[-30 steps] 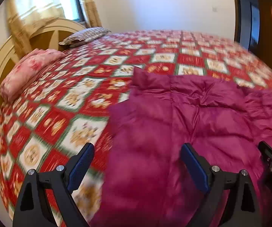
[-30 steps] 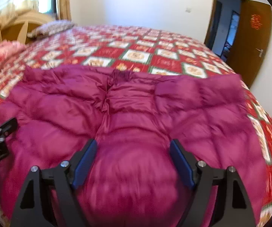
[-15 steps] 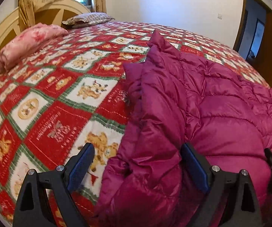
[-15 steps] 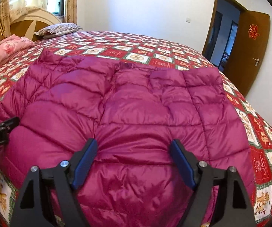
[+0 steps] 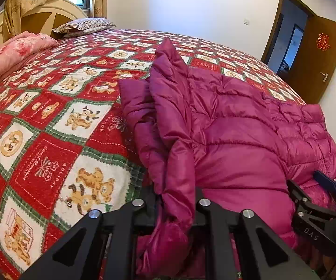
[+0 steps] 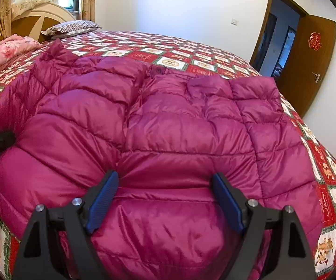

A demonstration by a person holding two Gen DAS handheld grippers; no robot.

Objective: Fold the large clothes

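We've got the magenta puffer jacket [image 6: 168, 126] spread on the patchwork bedspread [image 5: 51, 121], left gripper [image 5: 175, 200] just clamped onto its bunched side edge, right gripper [image 6: 165, 193] w/ jaws apart astride the hem, likely to start folding.

Glossy quilted magenta jacket [image 6: 168, 140] of slick cloth; matt woven bedspread [image 5: 51, 128]; matt black plastic fingers [image 6: 226, 203] with ribbed blue pads; varnished wooden door [image 6: 308, 70].
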